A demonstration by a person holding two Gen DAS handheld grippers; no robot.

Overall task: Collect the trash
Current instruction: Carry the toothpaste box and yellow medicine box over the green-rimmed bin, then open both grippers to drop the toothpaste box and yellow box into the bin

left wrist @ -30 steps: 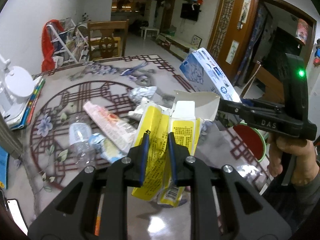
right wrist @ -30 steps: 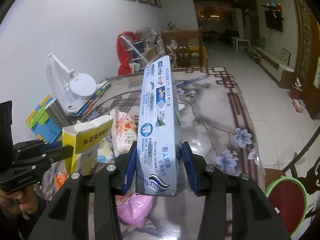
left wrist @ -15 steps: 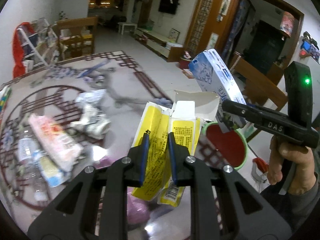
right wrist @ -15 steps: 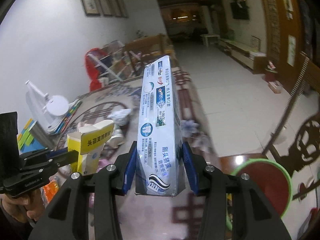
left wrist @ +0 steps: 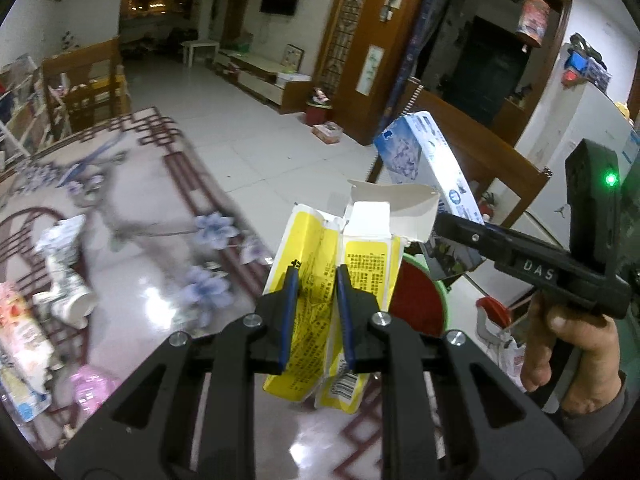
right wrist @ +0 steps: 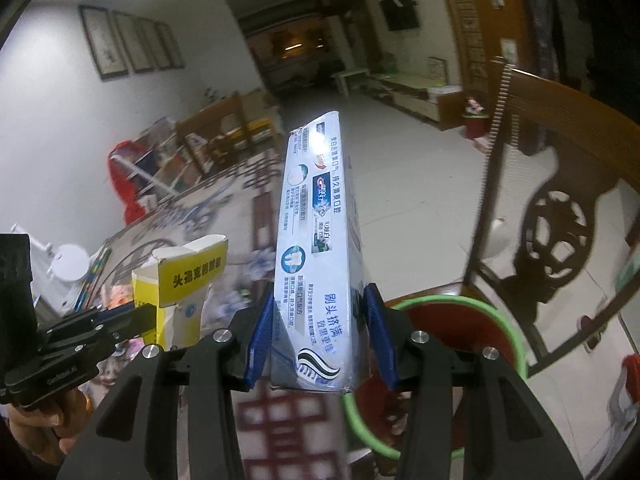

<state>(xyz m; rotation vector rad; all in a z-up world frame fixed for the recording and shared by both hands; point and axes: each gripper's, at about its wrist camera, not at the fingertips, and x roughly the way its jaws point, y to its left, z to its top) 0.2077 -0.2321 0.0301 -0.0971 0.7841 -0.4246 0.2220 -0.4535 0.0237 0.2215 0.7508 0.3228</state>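
My left gripper [left wrist: 317, 300] is shut on a flattened yellow and white carton [left wrist: 340, 272], held up over the table's right part. The same yellow carton [right wrist: 188, 276] shows at the left of the right wrist view, in the left gripper [right wrist: 136, 316]. My right gripper [right wrist: 318, 332] is shut on a long white and blue toothpaste box [right wrist: 320, 240], standing upright. That toothpaste box [left wrist: 428, 172] appears right of the carton in the left wrist view, held by the right gripper [left wrist: 444, 224] in a hand [left wrist: 568, 344]. A red bin with a green rim [right wrist: 468, 320] sits just past both loads; the same bin [left wrist: 420, 300] is partly hidden behind the carton.
The patterned table [left wrist: 160, 216] still carries crumpled paper [left wrist: 64, 276], a pink wrapper [left wrist: 92, 388] and other packets at its left. A wooden chair [right wrist: 560, 184] stands beside the bin. More chairs [left wrist: 84, 80] and a tiled floor [left wrist: 260, 136] lie beyond.
Both grippers have swung to the right with their boxes, away from the litter on the table. The red bin has come much closer under them. Neither grip has changed.
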